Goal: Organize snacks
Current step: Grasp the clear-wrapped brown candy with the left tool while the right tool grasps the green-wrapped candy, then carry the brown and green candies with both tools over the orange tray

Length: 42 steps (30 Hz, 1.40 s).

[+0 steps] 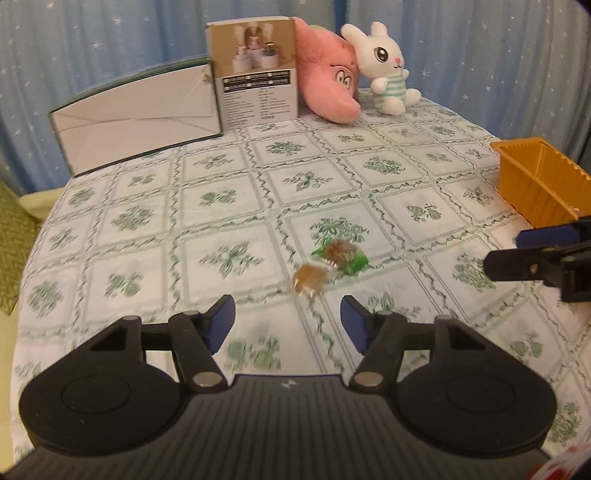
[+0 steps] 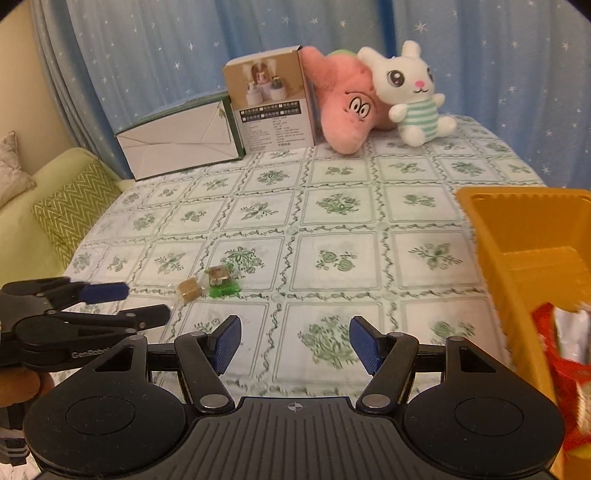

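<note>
Blue pads: the left gripper (image 1: pixel 288 319) has blue pads on black fingers; its jaws stand apart with nothing between them, above the tablecloth.
Right gripper: the right gripper (image 2: pixel 295 341) has its jaws apart in the same way, and nothing is between them.
Tablecloth: the tablecloth (image 1: pixel 147 229) is white with green flower squares and it covers the whole table.
Brown snack: a small brown snack in clear wrap (image 1: pixel 309 280) lies on the cloth just in front of the left gripper, not touched by the pads.
Green snack: a snack in a green wrapper (image 1: pixel 341 254) lies touching, or almost touching, the brown one, a little further away.
Orange tray: the orange plastic tray (image 2: pixel 524 236) stands at the right side of the table, well apart from the two snacks; red and white packets (image 2: pixel 565 332) are in its near end.
Far edge: a white box with green edges (image 1: pixel 136 114) and a tall brown box (image 1: pixel 255 70) stand side by side.
Toys: a pink plush (image 1: pixel 325 77) leans beside the tall box, and a white rabbit plush (image 1: pixel 384 66) sits against it.
Background: a blue curtain with white stars (image 1: pixel 110 33).
</note>
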{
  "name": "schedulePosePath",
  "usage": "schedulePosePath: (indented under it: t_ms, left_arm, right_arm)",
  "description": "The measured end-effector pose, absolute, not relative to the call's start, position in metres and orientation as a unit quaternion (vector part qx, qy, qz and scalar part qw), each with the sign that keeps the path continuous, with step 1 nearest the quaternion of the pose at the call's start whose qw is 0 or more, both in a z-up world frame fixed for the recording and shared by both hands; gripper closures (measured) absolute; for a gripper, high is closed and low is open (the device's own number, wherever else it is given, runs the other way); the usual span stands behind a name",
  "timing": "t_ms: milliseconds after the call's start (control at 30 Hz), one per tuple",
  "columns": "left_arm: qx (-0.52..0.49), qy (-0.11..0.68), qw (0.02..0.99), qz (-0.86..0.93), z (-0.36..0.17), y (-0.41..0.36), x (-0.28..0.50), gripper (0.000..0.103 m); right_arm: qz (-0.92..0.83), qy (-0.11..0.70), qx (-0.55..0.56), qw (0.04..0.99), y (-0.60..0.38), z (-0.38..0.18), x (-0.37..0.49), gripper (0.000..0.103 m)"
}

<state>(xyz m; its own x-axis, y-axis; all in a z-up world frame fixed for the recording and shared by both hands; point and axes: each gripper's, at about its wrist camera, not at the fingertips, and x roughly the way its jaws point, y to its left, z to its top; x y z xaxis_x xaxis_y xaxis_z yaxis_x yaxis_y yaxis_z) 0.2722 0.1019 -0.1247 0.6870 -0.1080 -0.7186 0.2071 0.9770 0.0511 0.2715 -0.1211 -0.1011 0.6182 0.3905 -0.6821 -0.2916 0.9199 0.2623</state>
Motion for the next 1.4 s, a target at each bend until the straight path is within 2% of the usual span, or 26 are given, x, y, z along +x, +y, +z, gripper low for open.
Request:
schedulePosePath:
  t_ms: [67, 133, 533, 800, 833, 867, 900, 1033, 1167, 1300, 1400]
  left_arm:
    - [0.072, 0.385, 0.915, -0.097, -0.13, 0.099, 0.282, 0.048]
    - [0.073, 0.385, 0.914, -0.101, -0.134, 0.098, 0.292, 0.06]
    - [0.063, 0.393, 0.906, -0.144, -0.143, 0.101, 0.307, 0.084]
    - [0.034, 0.397, 0.913, -0.087, -0.133, 0.124, 0.294, 0.084]
    - [0.03, 0.399, 0.913, -0.08, -0.133, 0.128, 0.292, 0.084]
    - [0.027, 0.4, 0.913, -0.075, -0.133, 0.131, 0.291, 0.084]
    - [0.024, 0.401, 0.913, -0.072, -0.133, 0.133, 0.29, 0.084]
    - [0.019, 0.4, 0.914, -0.064, -0.132, 0.139, 0.287, 0.084]
    - [0.012, 0.398, 0.915, -0.059, -0.131, 0.143, 0.287, 0.084]
    - [0.012, 0.395, 0.917, -0.059, -0.129, 0.143, 0.287, 0.084]
    - [0.01, 0.395, 0.917, -0.061, -0.129, 0.141, 0.286, 0.084]
  right_arm:
    - [0.19, 0.393, 0.06, 0.898, -0.117, -0.105, 0.28, 0.037]
    - [0.188, 0.395, 0.058, 0.897, -0.114, -0.11, 0.287, 0.037]
    - [0.187, 0.4, 0.05, 0.896, -0.107, -0.12, 0.3, 0.037]
    - [0.237, 0.383, 0.03, 0.893, -0.081, -0.121, 0.308, 0.037]
    - [0.246, 0.379, 0.025, 0.892, -0.075, -0.122, 0.31, 0.041]
    - [0.255, 0.376, 0.022, 0.89, -0.069, -0.123, 0.313, 0.049]
    - [0.264, 0.374, 0.018, 0.889, -0.063, -0.124, 0.315, 0.051]
    - [0.285, 0.365, 0.002, 0.887, -0.043, -0.131, 0.323, 0.056]
    - [0.289, 0.369, -0.006, 0.883, -0.031, -0.139, 0.331, 0.068]
    - [0.288, 0.366, -0.02, 0.885, -0.023, -0.144, 0.338, 0.07]
    - [0.286, 0.362, -0.036, 0.886, -0.019, -0.147, 0.338, 0.079]
